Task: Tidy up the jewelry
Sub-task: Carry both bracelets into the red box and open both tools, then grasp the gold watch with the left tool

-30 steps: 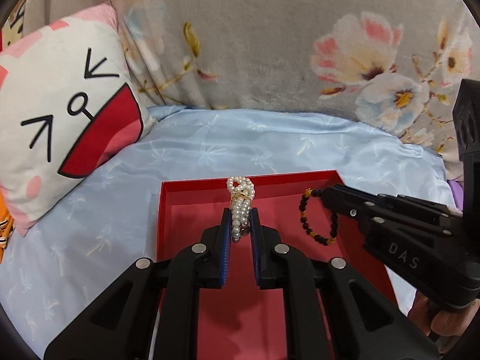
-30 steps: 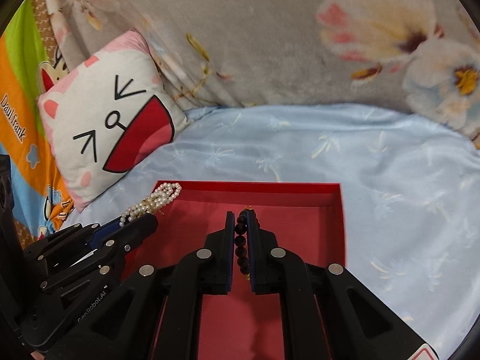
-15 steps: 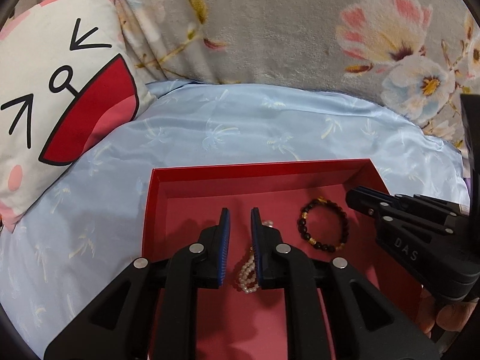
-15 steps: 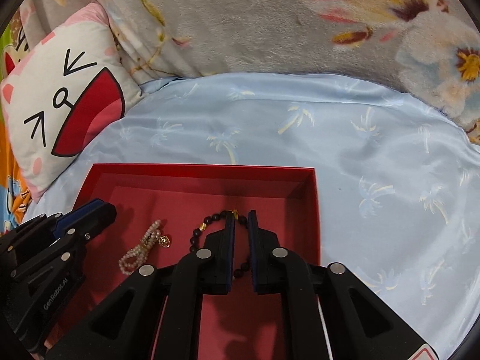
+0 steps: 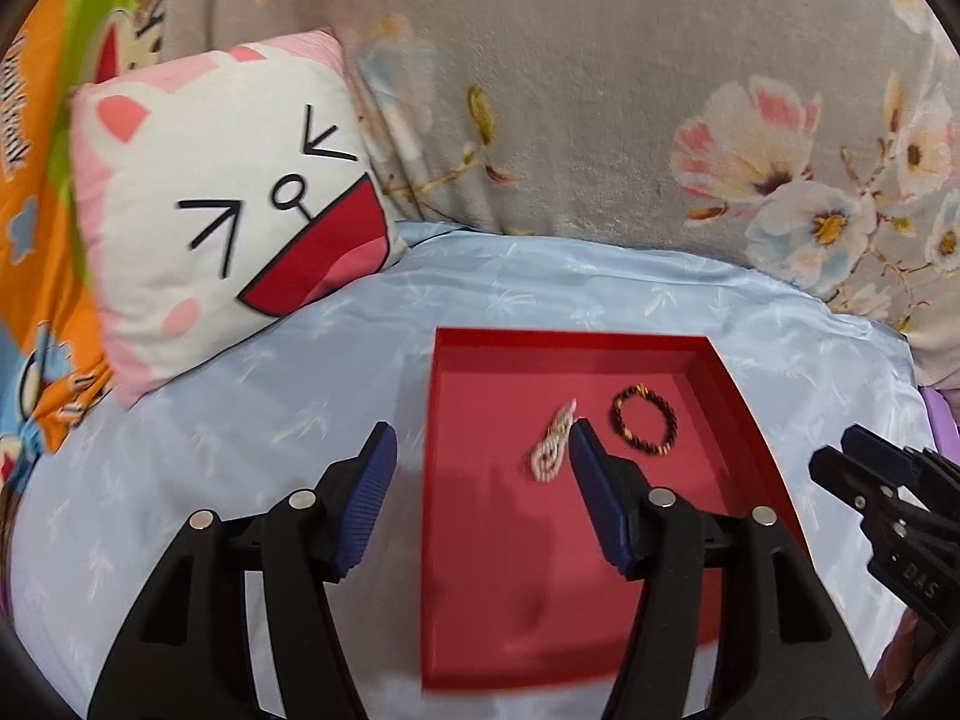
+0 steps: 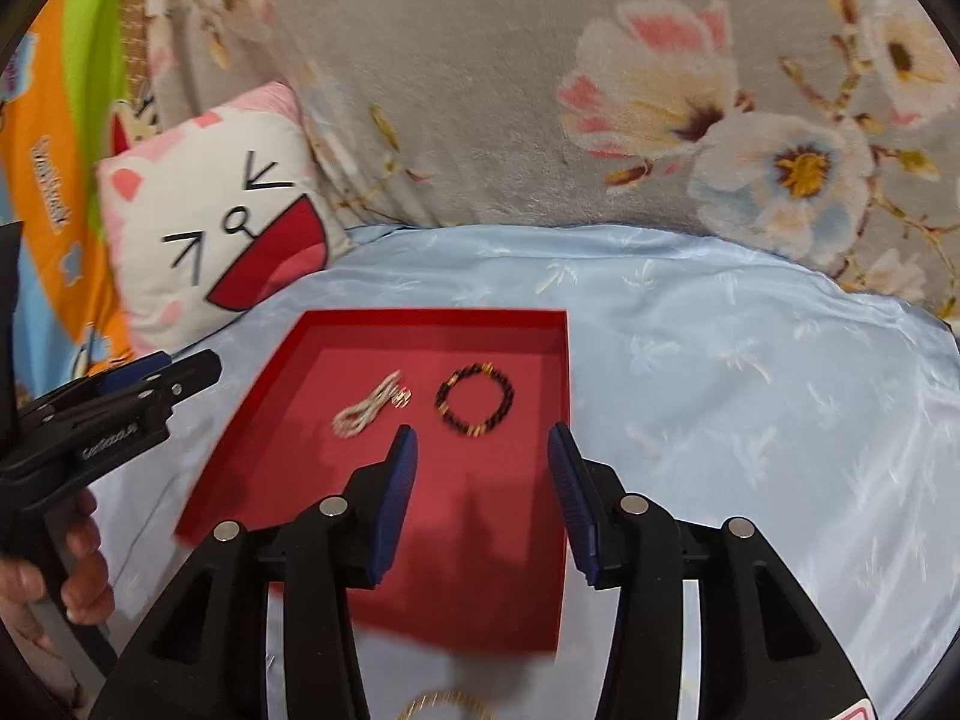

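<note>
both claws, left claw (image 5: pixel 480 501) and right claw (image 6: pixel 483 483), opening and empty; pearl bracelet (image 6: pixel 367 408) and bead bracelet (image 6: pixel 475 400) lie inside the red tray (image 6: pixel 252 414); next, you fetch the gold piece (image 6: pixel 447 707) just outside the tray's near edge.

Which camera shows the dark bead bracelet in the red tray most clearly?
The right wrist view: the dark bead bracelet lies unobstructed near the picture's middle in the red tray, its gold beads visible. In the left wrist view the bracelet is also fully visible, but looks smaller and blurrier.
</note>
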